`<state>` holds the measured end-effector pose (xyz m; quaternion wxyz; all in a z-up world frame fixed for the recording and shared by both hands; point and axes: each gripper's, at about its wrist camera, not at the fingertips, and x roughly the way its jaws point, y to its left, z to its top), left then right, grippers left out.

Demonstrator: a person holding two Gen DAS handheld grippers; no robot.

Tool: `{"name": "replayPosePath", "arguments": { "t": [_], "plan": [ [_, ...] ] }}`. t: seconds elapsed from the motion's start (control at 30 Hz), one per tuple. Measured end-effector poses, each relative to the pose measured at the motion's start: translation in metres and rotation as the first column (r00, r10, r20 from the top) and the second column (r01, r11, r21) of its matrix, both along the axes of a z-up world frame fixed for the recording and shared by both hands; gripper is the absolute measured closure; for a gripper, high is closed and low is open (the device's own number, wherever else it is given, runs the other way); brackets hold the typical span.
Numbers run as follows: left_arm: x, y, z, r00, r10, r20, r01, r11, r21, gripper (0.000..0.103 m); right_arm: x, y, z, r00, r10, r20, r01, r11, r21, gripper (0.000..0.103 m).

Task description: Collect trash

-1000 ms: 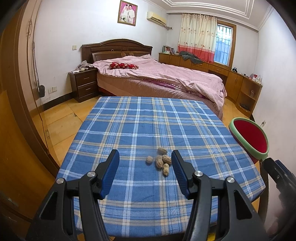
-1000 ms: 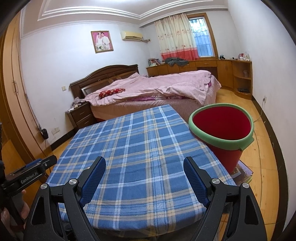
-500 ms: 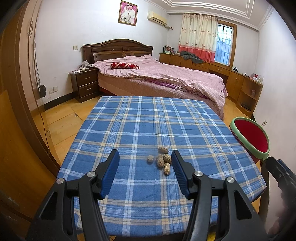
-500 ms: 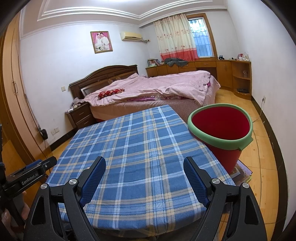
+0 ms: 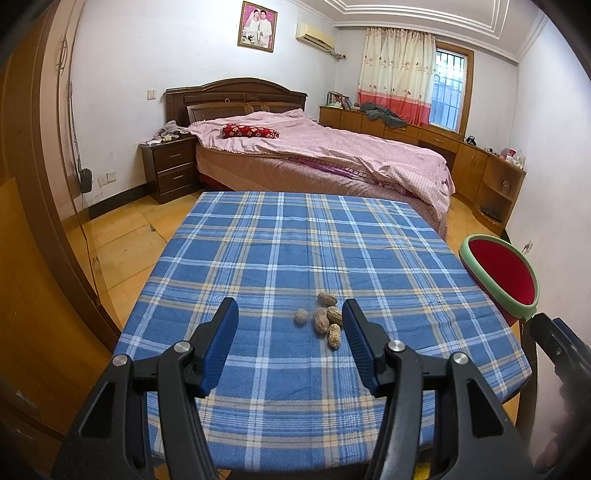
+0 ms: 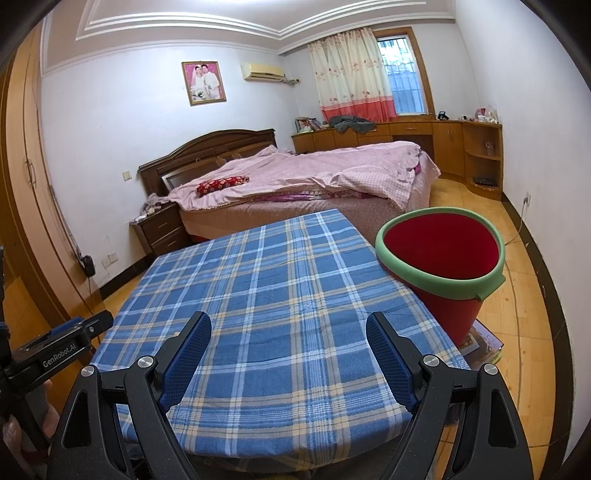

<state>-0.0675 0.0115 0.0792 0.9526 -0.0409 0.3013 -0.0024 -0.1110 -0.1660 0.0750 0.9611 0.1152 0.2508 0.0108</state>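
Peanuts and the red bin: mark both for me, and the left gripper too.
peanuts (image 5: pixel 322 319), left wrist view, on the middle shell of the cluster.
red bin (image 6: pixel 439 275), right wrist view, on its green rim at the near side.
left gripper (image 5: pixel 290 325), left wrist view, midway between its open fingertips.

Five peanut shells on one table, one red bucket with green rim, two grippers in view, each with two blue-padded fingers, one bed, one nightstand, one framed photo
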Motion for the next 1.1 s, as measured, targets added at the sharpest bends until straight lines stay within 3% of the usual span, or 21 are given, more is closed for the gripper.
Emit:
{"name": "replayPosePath", "arguments": {
  "t": [1.1],
  "plan": [
    [-0.0035,0.0001,0.0041,1.000,0.002,0.010,-0.002,1.000,-0.001,0.045,-0.0017,0.0017,0.0058,1.000,0.016,0.019,-0.016,1.000,0.004,0.016]
  ]
}}
